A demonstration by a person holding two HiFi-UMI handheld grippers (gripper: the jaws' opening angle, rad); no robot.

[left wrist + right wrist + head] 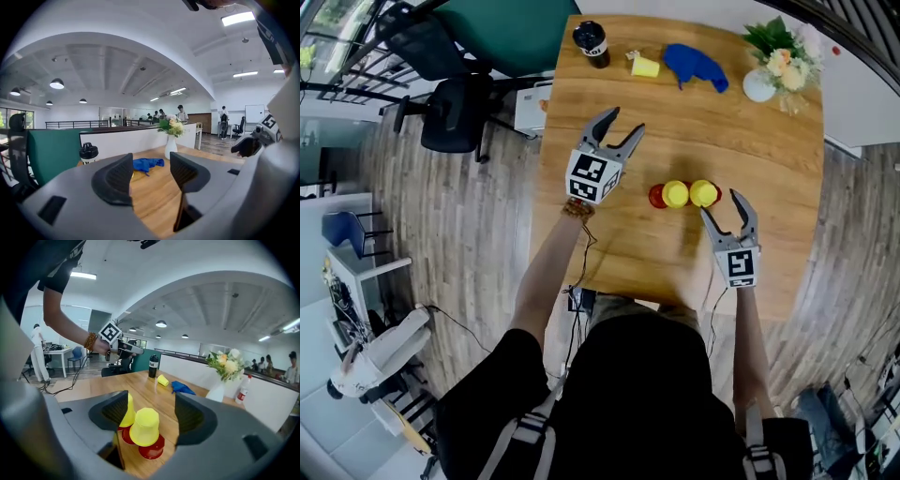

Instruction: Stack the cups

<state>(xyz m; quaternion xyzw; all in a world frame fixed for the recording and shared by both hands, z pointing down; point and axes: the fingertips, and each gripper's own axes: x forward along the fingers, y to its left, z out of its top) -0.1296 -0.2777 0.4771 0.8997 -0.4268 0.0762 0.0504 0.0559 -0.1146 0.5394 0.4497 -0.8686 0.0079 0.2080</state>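
Two upside-down yellow cups (675,193) (704,192) sit side by side mid-table, with a red cup (657,196) showing at their left. In the right gripper view the nearer yellow cup (145,426) rests on a red cup (152,447). The other yellow cup (127,413) is partly hidden by the left jaw. My right gripper (722,204) (146,414) is open just short of the cups, holding nothing. My left gripper (623,122) (151,171) hovers open and empty to the left of the cups. A third yellow cup (645,67) lies at the far end.
At the far end of the wooden table (769,159) are a black bottle (592,43), a blue cloth (694,66) and a white vase of flowers (759,84). A black office chair (455,111) stands on the floor to the left.
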